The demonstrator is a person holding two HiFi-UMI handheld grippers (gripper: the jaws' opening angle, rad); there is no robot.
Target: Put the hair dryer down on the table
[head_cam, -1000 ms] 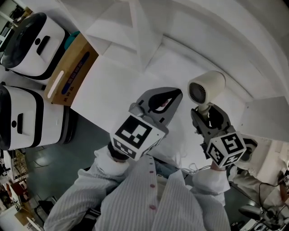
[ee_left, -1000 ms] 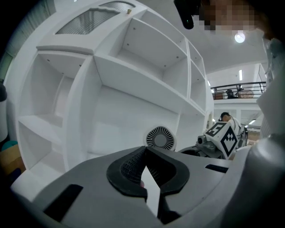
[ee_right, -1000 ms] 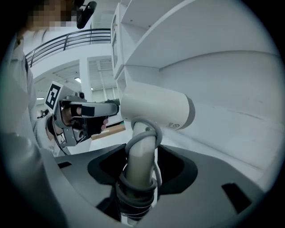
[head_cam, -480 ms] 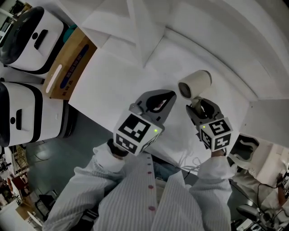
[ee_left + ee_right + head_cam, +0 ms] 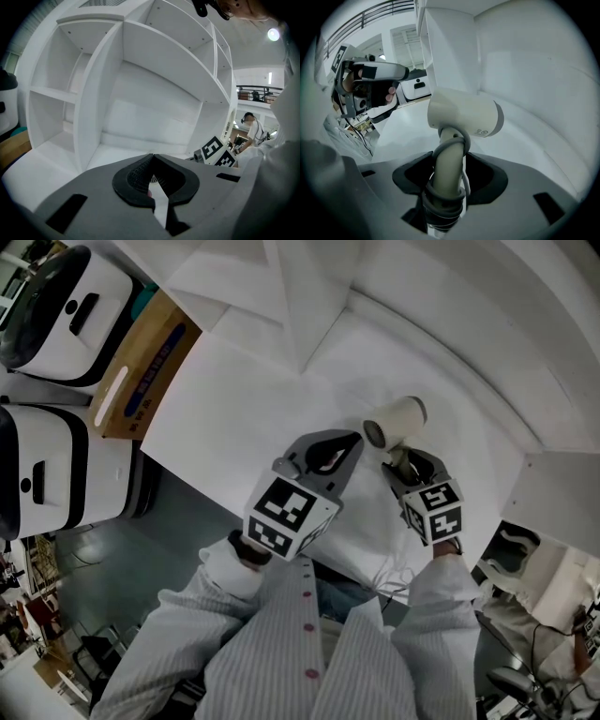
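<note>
Hair dryer (image 5: pixel 396 420), cream-coloured, is clamped by its handle in my right gripper (image 5: pixel 405 463), over the white table at about one o'clock from the middle of the head view.

Largest in that view is the table (image 5: pixel 234 399), a broad white surface that runs from ten o'clock across to three o'clock. Behind it, filling the left gripper view, stands a white shelf (image 5: pixel 140 70) with bare compartments. Off the table's edge, at nine and ten o'clock in the head view, are two white machines (image 5: pixel 52 310) with black trim. A brown box (image 5: pixel 145 371) lies just beside them at the table's corner. My striped sleeves (image 5: pixel 281 652) fill the six o'clock part.

My left gripper (image 5: pixel 336 448) hovers over the table near the middle, just beside the right one. Its jaws meet at the tips, and I see nothing held between them. The right gripper's marker cube (image 5: pixel 215 152) shows at four o'clock in the left gripper view.

In the right gripper view the jaws press on both sides of the hair dryer's handle. The barrel lies crosswise above them at twelve o'clock, with the table's white surface behind it. I cannot tell whether the barrel touches the table.

Smallest is the cord (image 5: pixel 449 199), wound in loops round the handle where the jaws grip it.
</note>
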